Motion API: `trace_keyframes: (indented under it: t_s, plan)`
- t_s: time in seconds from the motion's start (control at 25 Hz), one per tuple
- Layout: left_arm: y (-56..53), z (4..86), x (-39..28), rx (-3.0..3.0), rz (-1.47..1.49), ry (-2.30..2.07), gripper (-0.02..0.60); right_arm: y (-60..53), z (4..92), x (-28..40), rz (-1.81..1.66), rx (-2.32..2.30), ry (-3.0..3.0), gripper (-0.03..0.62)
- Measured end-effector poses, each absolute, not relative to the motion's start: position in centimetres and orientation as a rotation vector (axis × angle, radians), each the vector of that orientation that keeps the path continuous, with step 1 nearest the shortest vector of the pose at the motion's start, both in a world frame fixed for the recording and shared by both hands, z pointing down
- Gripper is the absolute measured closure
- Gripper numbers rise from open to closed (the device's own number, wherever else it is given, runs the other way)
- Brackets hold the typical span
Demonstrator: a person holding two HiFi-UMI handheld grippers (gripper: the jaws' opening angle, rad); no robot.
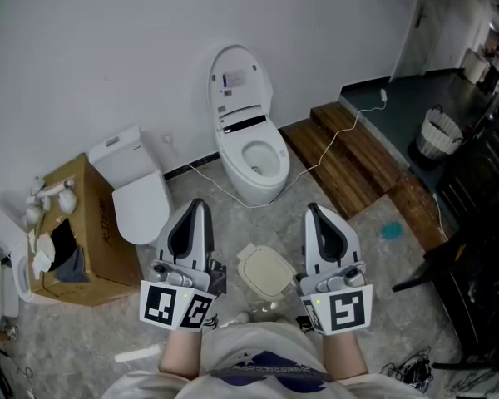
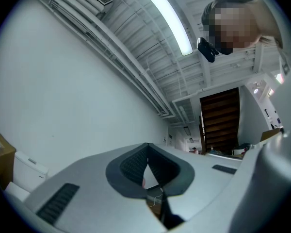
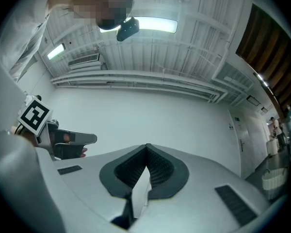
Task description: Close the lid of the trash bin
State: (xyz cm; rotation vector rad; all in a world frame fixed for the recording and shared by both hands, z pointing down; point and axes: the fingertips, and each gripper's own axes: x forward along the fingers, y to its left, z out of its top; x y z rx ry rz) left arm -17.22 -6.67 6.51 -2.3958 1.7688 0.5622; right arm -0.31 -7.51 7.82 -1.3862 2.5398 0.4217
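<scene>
left gripper (image 1: 196, 204) jaws pressed together, holding nothing, right gripper (image 1: 314, 210) likewise, trash bin (image 1: 266, 273) on floor (image 1: 233, 241) between them, cardboard box (image 1: 100, 231) print too small to read

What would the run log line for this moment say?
left gripper: shut, empty | right gripper: shut, empty | trash bin: on floor below grippers, lid looks closed, untouched
</scene>
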Motion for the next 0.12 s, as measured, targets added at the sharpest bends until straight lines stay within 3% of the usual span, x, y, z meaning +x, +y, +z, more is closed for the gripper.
trace_keyframes:
  t_s: [0.12]
  plan:
    - [-6.71, 6.57, -17.41, -2.394, 0.564, 1.772, 0.581, -7.55, 7.91, -0.36, 0.422, -1.39, 2.542, 0.586]
